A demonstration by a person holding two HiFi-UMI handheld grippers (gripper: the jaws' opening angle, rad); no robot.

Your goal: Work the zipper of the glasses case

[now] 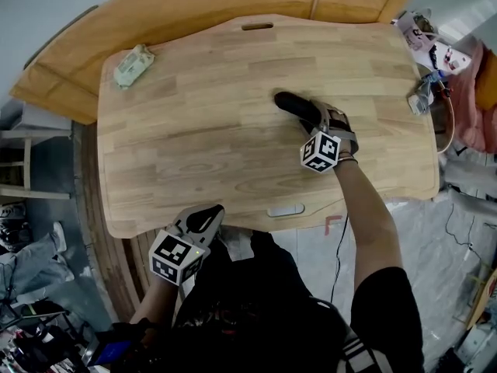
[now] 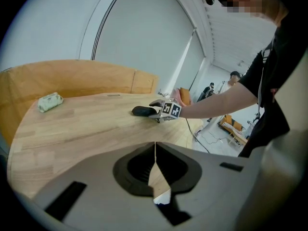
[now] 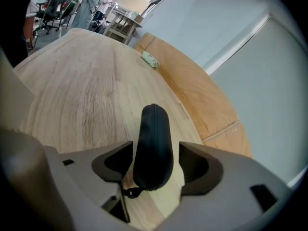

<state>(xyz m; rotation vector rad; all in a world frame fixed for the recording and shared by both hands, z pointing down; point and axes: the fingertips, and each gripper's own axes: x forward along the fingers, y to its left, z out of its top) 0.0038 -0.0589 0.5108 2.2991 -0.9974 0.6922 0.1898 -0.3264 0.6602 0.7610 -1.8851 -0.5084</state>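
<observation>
— So, entry one: glasses case [image 1: 295,105]?
— Black, on the table [image 1: 194,130], right of centre; zip looks shut, work unstarted. Tools: right gripper [image 1: 307,116] straddling it, jaws apart; left gripper [image 1: 203,217] clenched, empty, at the table's near edge.

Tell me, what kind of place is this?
Probably a workshop or lab rather than a home. There is a bare wooden table, a cable trailing across the floor, and other people standing among equipment in the background.

Glasses case [image 1: 293,105]: plain black. Bench [image 1: 194,138]: pale wood, streaky grain. Crumpled wad [image 1: 133,64]: mint green, white. Left gripper [image 2: 155,146], right gripper [image 3: 155,147]: grey, black jaws; cubes [image 1: 320,151] black-and-white squares. Board [image 1: 194,14]: orange-brown.
</observation>
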